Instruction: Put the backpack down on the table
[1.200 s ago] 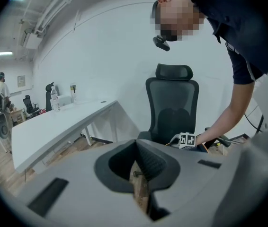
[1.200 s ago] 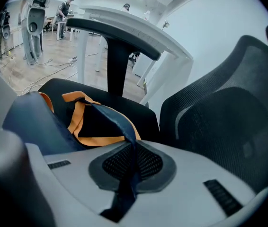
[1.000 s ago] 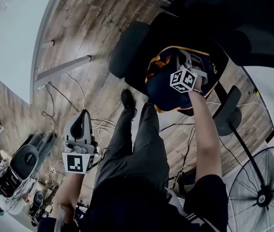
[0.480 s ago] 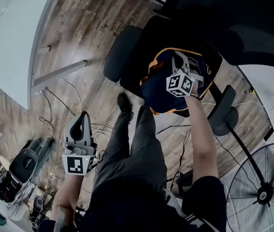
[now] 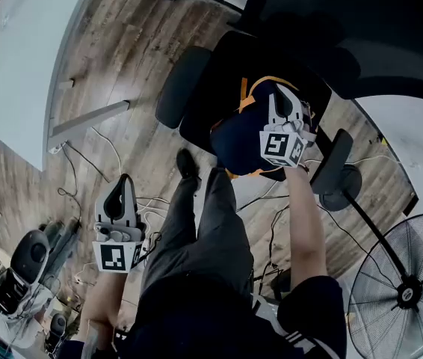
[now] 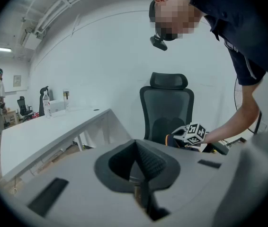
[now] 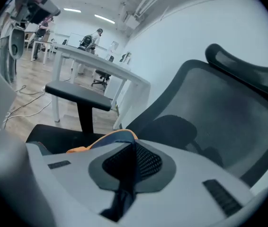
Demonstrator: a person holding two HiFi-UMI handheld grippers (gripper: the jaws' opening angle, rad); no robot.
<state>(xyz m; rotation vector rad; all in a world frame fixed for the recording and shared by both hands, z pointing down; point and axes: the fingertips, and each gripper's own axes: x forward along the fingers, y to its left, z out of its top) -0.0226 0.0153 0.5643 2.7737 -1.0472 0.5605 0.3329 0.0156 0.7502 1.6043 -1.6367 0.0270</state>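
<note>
Holding the grey left gripper (image 5: pixel 127 179) low at the near left, above the brown wood-plank floor (image 5: pixel 144 43), with jaws pressing together on nothing. Pinching, further out on the right, a dark fold of the navy-blue fabric backpack (image 5: pixel 238 137) with orange trim between the closed jaws of the grey right gripper (image 5: pixel 277 94), with the bag sitting over the seat of the black mesh office chair (image 5: pixel 215 62), touching it or not being impossible to tell. Leaving the long white table (image 5: pixel 25 51) at the far left well apart from the backpack.
</note>
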